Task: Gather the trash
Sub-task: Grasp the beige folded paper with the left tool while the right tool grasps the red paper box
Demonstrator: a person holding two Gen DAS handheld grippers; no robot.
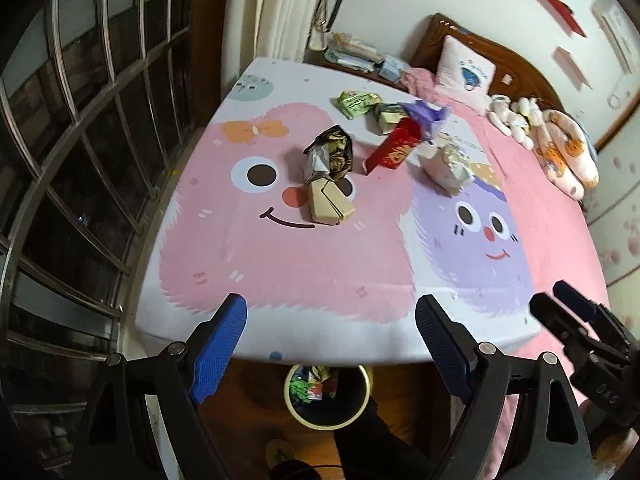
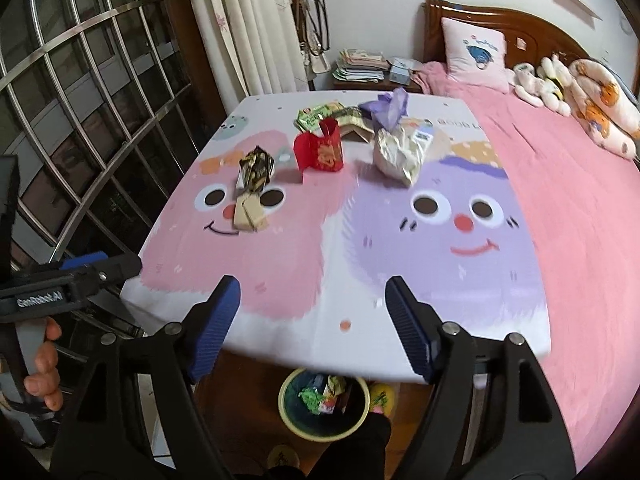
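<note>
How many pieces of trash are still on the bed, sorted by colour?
Green wrapper: 1
Red box: 1
Purple wrapper: 1
Gold-and-black foil wrapper: 1
Beige box: 1
White crumpled bag: 1
Olive packet: 1
Total: 7

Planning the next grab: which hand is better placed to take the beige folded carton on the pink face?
Left, probably. The beige carton lies nearer the window side, ahead of the left gripper; the right gripper faces further toward the purple face. Both are empty.
</note>
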